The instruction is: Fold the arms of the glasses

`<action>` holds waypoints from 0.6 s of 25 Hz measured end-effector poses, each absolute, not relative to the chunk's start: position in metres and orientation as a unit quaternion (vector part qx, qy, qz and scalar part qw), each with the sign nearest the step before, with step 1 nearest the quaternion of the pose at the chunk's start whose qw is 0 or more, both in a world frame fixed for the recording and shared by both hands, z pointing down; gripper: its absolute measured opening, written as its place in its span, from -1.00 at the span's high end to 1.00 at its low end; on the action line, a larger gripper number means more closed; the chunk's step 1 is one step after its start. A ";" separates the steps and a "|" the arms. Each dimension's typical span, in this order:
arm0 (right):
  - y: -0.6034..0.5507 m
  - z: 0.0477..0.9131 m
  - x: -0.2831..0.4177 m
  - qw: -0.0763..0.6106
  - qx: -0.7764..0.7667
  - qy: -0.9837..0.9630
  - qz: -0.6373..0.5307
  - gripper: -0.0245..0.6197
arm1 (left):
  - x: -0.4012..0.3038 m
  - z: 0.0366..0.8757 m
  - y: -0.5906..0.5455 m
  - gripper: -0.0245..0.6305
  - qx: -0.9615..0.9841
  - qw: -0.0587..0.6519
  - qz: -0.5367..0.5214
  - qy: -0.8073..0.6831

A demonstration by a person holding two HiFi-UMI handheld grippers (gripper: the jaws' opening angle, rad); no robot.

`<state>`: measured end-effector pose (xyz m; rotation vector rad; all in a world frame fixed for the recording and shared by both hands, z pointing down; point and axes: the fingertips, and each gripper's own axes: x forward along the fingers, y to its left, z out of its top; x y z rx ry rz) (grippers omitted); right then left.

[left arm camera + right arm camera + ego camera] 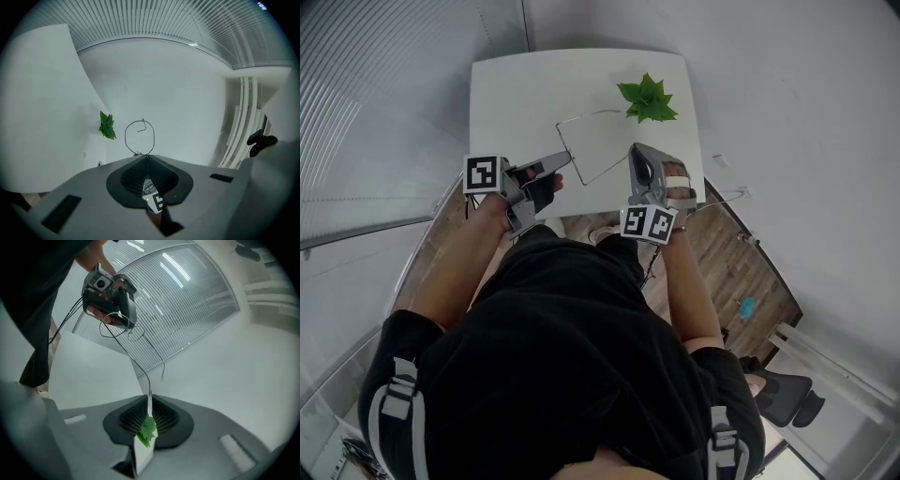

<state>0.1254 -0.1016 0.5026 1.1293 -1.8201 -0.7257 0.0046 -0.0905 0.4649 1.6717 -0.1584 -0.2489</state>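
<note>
Thin wire-framed glasses (581, 150) hang over the white table (516, 94), stretched between both grippers with the arms spread. My left gripper (565, 157) is shut on the front of the frame. In the left gripper view one round rim (139, 137) stands just beyond the closed jaw tips (146, 157). My right gripper (635, 150) is shut on one arm near its end. In the right gripper view that wire arm (136, 364) runs from the jaws (149, 400) up to the left gripper (110, 296); the other arm (157, 355) hangs free.
A small green plant (648, 99) sits on the table's far right part, beyond the glasses; it also shows as the green plant (107, 125) left of the rim. Wooden floor (741, 272) and a dark chair (783, 394) lie to the right. A ribbed wall panel (366, 112) stands at left.
</note>
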 end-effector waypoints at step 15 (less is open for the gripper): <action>-0.111 0.501 0.118 0.431 0.424 -0.731 -0.317 0.80 | 0.021 0.469 -0.081 0.89 0.735 0.670 -0.096 -0.048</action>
